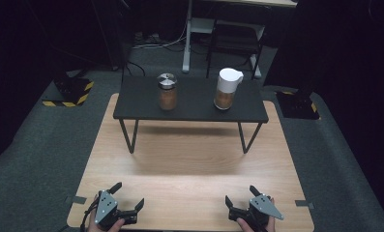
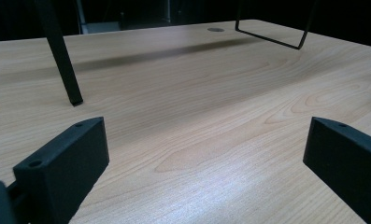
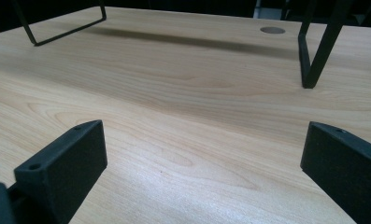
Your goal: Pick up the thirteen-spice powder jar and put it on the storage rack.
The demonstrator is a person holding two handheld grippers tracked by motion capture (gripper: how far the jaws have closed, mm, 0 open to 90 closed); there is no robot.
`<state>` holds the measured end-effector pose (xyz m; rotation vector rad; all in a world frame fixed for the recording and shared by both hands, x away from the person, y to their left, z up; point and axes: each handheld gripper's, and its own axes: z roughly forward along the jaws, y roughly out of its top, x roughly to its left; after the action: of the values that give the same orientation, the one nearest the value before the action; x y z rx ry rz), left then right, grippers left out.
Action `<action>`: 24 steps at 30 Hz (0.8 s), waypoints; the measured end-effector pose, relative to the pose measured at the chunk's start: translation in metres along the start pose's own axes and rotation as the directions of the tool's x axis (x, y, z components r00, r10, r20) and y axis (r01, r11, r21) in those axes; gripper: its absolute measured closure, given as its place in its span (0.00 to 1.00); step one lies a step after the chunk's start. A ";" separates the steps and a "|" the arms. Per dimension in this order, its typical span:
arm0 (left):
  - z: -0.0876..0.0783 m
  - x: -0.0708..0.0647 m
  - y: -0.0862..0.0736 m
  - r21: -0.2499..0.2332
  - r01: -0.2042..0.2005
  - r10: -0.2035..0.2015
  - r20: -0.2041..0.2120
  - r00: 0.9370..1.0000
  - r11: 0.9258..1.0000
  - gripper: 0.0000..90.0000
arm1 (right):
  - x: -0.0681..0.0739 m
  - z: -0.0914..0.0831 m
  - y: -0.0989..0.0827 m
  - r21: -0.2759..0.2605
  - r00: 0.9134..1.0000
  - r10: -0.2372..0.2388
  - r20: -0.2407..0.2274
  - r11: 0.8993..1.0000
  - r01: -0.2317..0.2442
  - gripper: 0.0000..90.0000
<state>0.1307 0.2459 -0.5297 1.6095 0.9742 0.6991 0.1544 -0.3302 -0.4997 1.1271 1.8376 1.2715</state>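
1. Left gripper (image 1: 129, 195): jaws wide, holding nothing, low over the table's (image 1: 189, 159) near left corner.
2. Right gripper (image 1: 242, 194): jaws wide, holding nothing, at the near right corner.
3. Metal-lidded jar (image 1: 167, 92): upright on the left half of the black stand (image 1: 146, 104) at the table's far edge; brown contents. Lies straight ahead of the left gripper, well apart.
4. White-topped jar (image 1: 227, 89): upright on the stand's right half; brown contents below a white spouted lid. The right gripper is nearer.

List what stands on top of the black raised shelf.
On the black shelf stand a jar with a metal lid and a white-lidded jar, both holding brown contents. What lies behind them is dark, unreadable.
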 end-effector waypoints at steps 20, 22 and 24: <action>0.004 -0.006 -0.001 0.033 -0.030 0.030 0.009 1.000 0.999 0.01 | -0.005 -0.004 -0.004 -0.003 0.999 0.035 -0.001 0.999 -0.035 0.00; 0.005 -0.006 -0.001 0.042 -0.014 0.014 0.012 1.000 0.999 0.01 | -0.006 -0.005 -0.005 -0.003 0.999 0.038 0.004 0.999 -0.037 0.00; 0.007 -0.004 0.002 0.056 -0.001 0.000 0.014 1.000 0.998 0.01 | -0.006 -0.007 -0.005 -0.009 0.999 0.039 0.013 0.999 -0.039 0.00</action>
<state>0.1347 0.2387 -0.5291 1.6611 0.9910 0.6654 0.1501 -0.3394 -0.5021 1.1690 1.8067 1.2894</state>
